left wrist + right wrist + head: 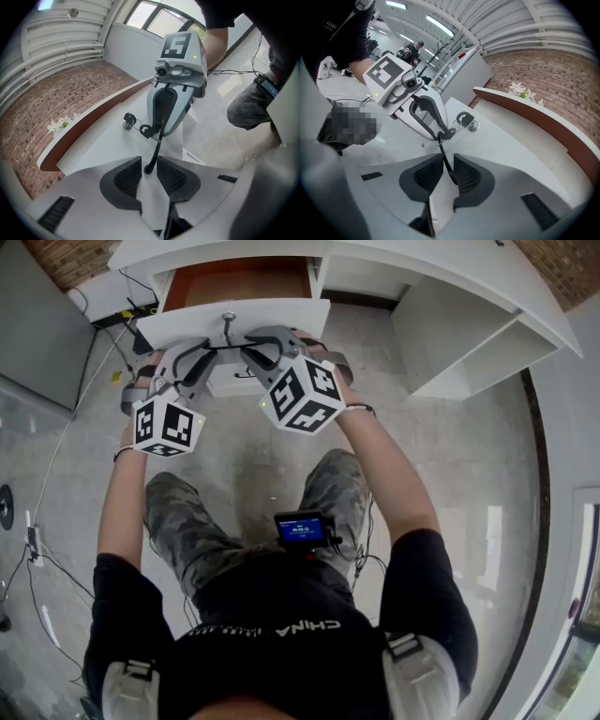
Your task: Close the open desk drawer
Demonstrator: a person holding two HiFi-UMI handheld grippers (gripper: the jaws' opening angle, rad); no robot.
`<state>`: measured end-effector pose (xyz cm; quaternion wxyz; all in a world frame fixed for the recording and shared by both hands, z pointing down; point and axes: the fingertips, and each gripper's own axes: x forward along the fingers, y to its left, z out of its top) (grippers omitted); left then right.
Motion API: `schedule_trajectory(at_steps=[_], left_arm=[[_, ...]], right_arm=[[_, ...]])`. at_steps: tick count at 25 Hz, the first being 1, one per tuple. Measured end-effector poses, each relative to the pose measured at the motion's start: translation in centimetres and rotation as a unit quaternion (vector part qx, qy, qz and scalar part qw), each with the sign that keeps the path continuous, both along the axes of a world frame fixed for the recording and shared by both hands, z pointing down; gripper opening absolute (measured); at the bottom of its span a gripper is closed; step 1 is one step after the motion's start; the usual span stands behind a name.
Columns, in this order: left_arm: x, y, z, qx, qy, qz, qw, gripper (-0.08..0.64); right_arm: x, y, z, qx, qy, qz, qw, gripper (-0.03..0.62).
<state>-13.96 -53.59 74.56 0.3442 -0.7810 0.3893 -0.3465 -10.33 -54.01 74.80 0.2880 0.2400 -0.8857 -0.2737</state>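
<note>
A white desk stands at the top of the head view with its drawer pulled out, brown inside. A key sits in the lock of the white drawer front. My left gripper and right gripper both rest against that front, on either side of the key. The left gripper is shut to a sliver, the key just beyond it. The right gripper looks the same, near the key. A thin black strip from the opposite gripper crosses each gap.
An open shelf compartment lies to the drawer's right. Cables and a power strip lie on the floor at the left, beside a grey panel. The person's legs are below the grippers.
</note>
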Motion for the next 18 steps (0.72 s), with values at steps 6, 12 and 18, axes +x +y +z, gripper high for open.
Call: schedule_trajectory(at_steps=[6, 12, 18], left_arm=[[-0.1, -2.1, 0.1, -0.013, 0.003, 0.001, 0.9999, 0.098], [-0.4, -4.7, 0.2, -0.023, 0.007, -0.006, 0.9997, 0.092], [-0.6, -7.4, 0.1, -0.032, 0.005, -0.012, 0.9994, 0.091]], right_arm=[[-0.2, -2.2, 0.0, -0.009, 0.002, -0.001, 1.0, 0.074], [-0.5, -4.7, 0.0, -0.015, 0.005, 0.003, 1.0, 0.074], [-0.8, -7.3, -0.1, -0.022, 0.006, 0.01, 1.0, 0.074]])
